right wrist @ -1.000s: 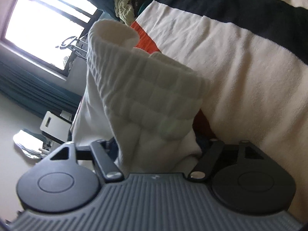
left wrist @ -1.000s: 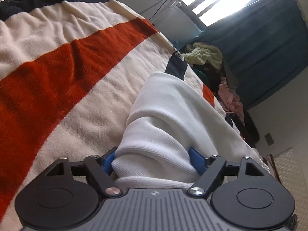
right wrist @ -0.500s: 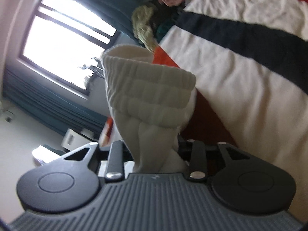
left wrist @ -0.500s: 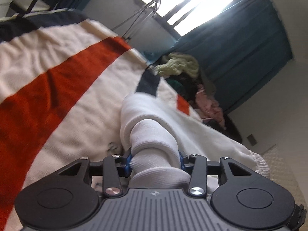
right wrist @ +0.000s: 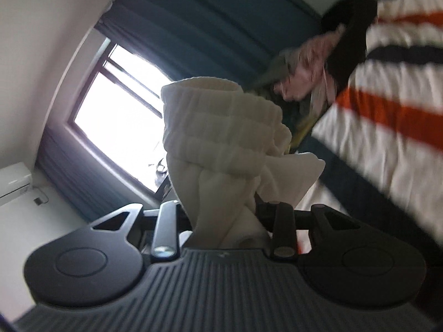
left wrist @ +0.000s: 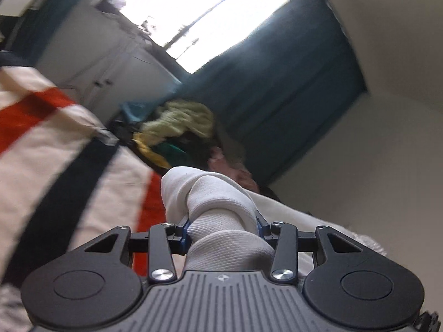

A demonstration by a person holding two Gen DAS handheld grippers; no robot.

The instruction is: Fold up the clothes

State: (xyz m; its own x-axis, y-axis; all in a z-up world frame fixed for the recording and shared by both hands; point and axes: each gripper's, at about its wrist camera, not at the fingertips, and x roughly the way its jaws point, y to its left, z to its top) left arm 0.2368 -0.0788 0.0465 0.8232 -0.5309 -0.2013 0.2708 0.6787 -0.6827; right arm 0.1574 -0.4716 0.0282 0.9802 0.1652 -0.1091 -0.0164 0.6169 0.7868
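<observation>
White garment (left wrist: pixel 218 202), bunched, clamped in left tool (left wrist: pixel 221 229) and right tool (right wrist: pixel 224 215), near the striped blanket's (left wrist: pixel 55 149) far edge.

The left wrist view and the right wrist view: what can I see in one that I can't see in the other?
Only the left wrist view shows the yellow-green garment on top of the clothes pile and the white cupboard doors under the window. Only the right wrist view shows the wall air conditioner and a quilted, ribbed part of the white garment. Both show a gripper, left and right, shut on that white garment, the striped blanket, the bright window, the teal curtain and a blurred pink garment.
</observation>
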